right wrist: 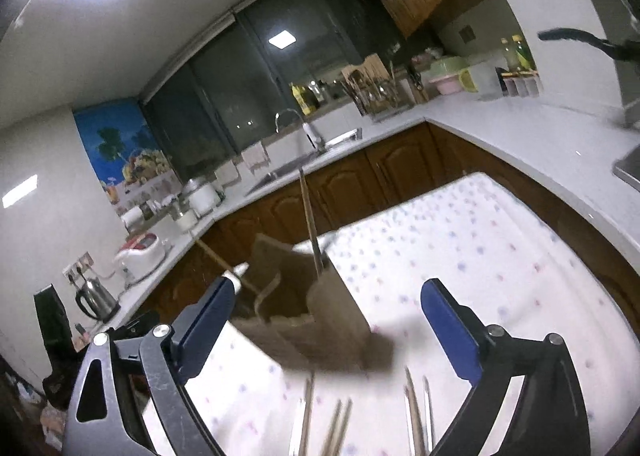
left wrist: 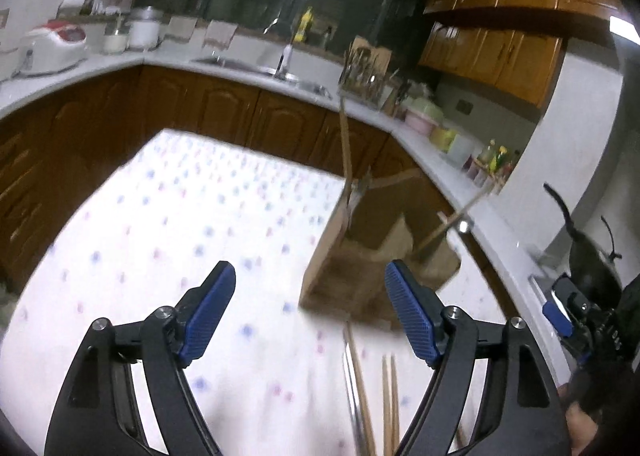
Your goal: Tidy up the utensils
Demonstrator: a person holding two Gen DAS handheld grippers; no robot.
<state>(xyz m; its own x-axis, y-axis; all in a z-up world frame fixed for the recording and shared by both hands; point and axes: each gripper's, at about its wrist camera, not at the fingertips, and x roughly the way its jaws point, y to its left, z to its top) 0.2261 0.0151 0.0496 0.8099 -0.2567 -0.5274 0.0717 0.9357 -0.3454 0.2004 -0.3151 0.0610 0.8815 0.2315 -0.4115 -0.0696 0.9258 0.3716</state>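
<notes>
Both sets of jaws are standing wide apart and holding nothing: the left gripper (left wrist: 310,316) and the right gripper (right wrist: 328,328) are each hovering above the table with blue pads spread.

Loose wooden chopsticks (left wrist: 370,396) are lying on the dotted tablecloth (left wrist: 180,215) just below and between the fingers, blurred in both views; in the right wrist view they (right wrist: 340,424) are fanning out near the bottom edge. Just beyond them a brown paper bag (left wrist: 352,268) is standing open on the cloth, near the table's edge. Utensils are already sticking out of the bag: one long wooden stick (left wrist: 345,143) is rising nearly upright, and another wooden handle (left wrist: 452,221) is leaning out toward the counter. In the right wrist view a white-tipped handle (right wrist: 236,274) is also showing beside the bag (right wrist: 320,320).

Behind the table, a white countertop (left wrist: 248,59) is wrapping around the room over brown cabinets, carrying a sink with a tap (left wrist: 285,55), a utensil rack (left wrist: 362,71), and a rice cooker (left wrist: 54,43).
</notes>
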